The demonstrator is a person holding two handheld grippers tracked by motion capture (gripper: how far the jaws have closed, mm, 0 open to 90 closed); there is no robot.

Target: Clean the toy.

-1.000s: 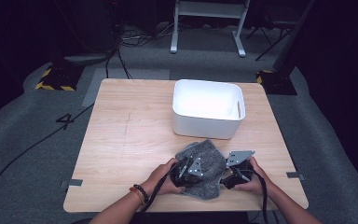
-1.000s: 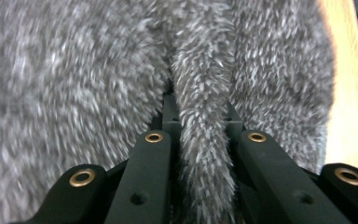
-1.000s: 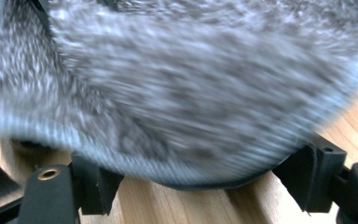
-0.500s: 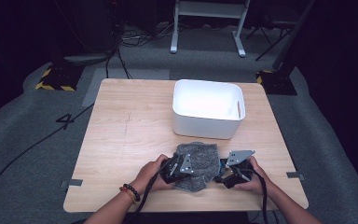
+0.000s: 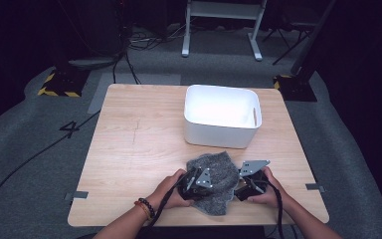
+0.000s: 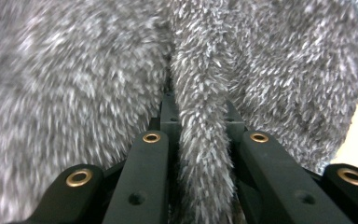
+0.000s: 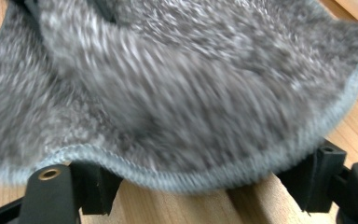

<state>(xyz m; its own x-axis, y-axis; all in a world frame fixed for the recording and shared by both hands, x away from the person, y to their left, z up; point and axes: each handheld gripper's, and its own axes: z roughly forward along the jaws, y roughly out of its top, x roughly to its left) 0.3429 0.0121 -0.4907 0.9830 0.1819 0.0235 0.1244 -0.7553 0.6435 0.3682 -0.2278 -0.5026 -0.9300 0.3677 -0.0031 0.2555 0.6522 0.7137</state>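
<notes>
The left gripper (image 5: 195,180) has its two black jaws squeezed tight on a fold of the fuzzy grey cloth (image 6: 205,154). The right gripper (image 5: 247,182) has its jaws spread wide, with the cloth's stitched edge lying over them and not pinched. The cloth sits crumpled on the wooden table (image 5: 129,149) between both hands, near the front edge. A white bin (image 5: 222,119) stands just behind it.

Grey fuzzy cloth (image 6: 98,79) runs past top, left & right edges in left gripper view; left part blurred. In right gripper view cloth is smeared, hides the jaw tips. High view: cloth covers front of left gripper (image 5: 195,181); forearms cut off at bottom edge.
</notes>
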